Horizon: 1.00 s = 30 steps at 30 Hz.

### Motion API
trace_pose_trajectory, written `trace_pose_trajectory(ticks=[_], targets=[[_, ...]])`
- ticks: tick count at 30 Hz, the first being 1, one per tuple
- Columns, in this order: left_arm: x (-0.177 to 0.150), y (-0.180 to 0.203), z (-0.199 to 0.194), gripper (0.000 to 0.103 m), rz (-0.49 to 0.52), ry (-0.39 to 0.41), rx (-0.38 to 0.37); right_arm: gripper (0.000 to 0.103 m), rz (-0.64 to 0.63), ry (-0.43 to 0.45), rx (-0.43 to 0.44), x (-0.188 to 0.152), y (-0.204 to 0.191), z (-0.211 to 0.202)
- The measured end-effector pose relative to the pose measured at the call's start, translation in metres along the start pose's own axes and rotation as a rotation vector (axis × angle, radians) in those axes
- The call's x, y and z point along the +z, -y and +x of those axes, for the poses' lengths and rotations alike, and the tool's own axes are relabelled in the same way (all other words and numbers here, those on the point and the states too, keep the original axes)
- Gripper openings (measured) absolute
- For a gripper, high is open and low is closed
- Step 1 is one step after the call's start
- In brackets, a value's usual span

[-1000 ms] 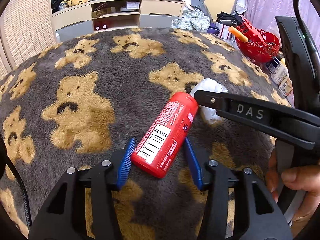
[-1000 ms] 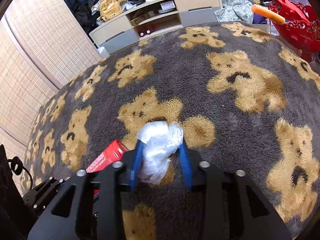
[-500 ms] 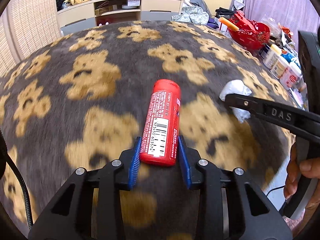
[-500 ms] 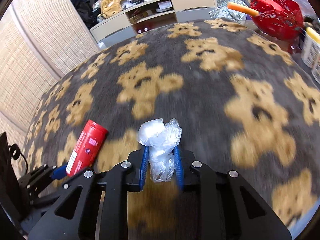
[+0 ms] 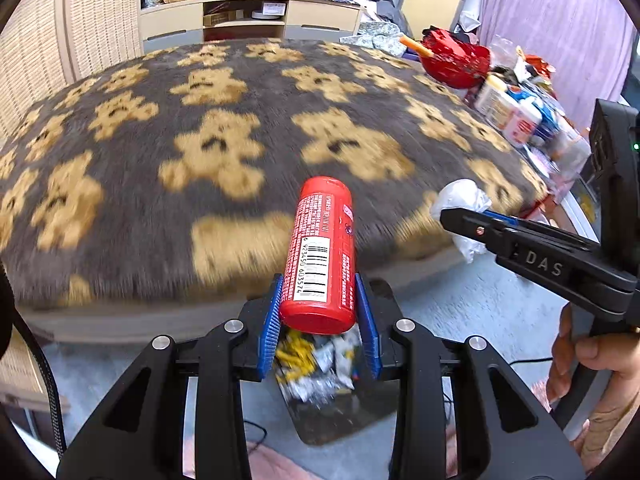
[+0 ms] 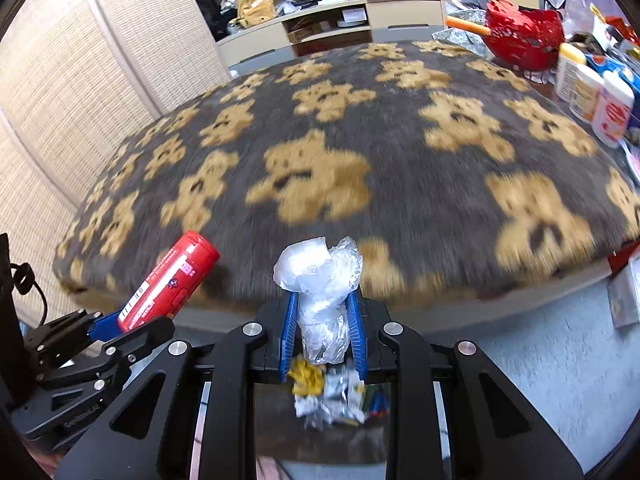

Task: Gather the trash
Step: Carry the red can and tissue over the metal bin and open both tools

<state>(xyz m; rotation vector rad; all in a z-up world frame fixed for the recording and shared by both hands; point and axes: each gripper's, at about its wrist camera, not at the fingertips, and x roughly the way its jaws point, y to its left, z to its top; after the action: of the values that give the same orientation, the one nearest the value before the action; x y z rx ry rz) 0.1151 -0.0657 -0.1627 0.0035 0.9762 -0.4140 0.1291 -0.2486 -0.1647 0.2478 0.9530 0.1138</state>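
Note:
My left gripper (image 5: pixel 319 312) is shut on a red bottle (image 5: pixel 320 252) with a barcode label and holds it in the air past the bed's near edge. The bottle also shows in the right wrist view (image 6: pixel 168 284). My right gripper (image 6: pixel 323 332) is shut on a crumpled clear plastic wrapper (image 6: pixel 320 280); the wrapper shows at the right in the left wrist view (image 5: pixel 460 204). Below both grippers a bin (image 5: pixel 340 416) stands on the floor, holding several yellow and silver wrappers (image 6: pixel 332 392).
A bed with a grey bear-print blanket (image 5: pixel 200 140) fills the middle. At its right edge stand a red basket (image 6: pixel 524 40) and several bottles (image 6: pixel 592 100). A shelf unit (image 5: pixel 248 16) is at the back, a woven screen (image 6: pixel 60 100) on the left.
Both grippers have lifted their items off the blanket and drawn back past the bed's edge. The bin on the floor has come into view beneath them.

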Motion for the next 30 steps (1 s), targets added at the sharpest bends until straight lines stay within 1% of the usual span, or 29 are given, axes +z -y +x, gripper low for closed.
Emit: trace_pose_trajectory(ticks=[4,7,12,17,20,24,26,28,29,30], targets=[[-0.032,0.010,-0.005,0.033,-0.010,-0.022,-0.014,0.025,-0.007,-0.019,-0.005,-0.030,0.003,-0.009],[-0.055,0.017,0.003,0.033,-0.004,-0.051,-0.009,0.025,-0.003,-0.041,0.008,-0.052,0.007,-0.007],[-0.089,0.021,0.035,0.033,-0.015,-0.113,-0.007,0.025,0.014,-0.097,0.022,-0.081,0.010,0.016],[-0.103,0.013,0.064,0.033,-0.055,-0.153,-0.007,0.025,0.029,-0.150,0.005,-0.094,0.016,0.047],[-0.106,0.009,0.079,0.033,-0.065,-0.178,-0.025,0.027,0.032,-0.178,-0.004,-0.096,0.018,0.065],[-0.105,0.005,0.095,0.033,-0.072,-0.212,-0.041,0.030,0.037,-0.205,-0.007,-0.096,0.020,0.076],[-0.105,0.001,0.101,0.033,-0.076,-0.227,-0.044,0.033,0.036,-0.213,-0.012,-0.094,0.020,0.082],[-0.103,-0.002,0.104,0.033,-0.081,-0.232,-0.040,0.048,0.040,-0.216,-0.019,-0.092,0.021,0.086],[-0.102,-0.004,0.105,0.039,-0.082,-0.234,-0.036,0.052,0.043,-0.212,-0.022,-0.090,0.022,0.086],[-0.101,-0.005,0.104,0.044,-0.083,-0.231,-0.029,0.059,0.043,-0.207,-0.028,-0.089,0.022,0.085]])
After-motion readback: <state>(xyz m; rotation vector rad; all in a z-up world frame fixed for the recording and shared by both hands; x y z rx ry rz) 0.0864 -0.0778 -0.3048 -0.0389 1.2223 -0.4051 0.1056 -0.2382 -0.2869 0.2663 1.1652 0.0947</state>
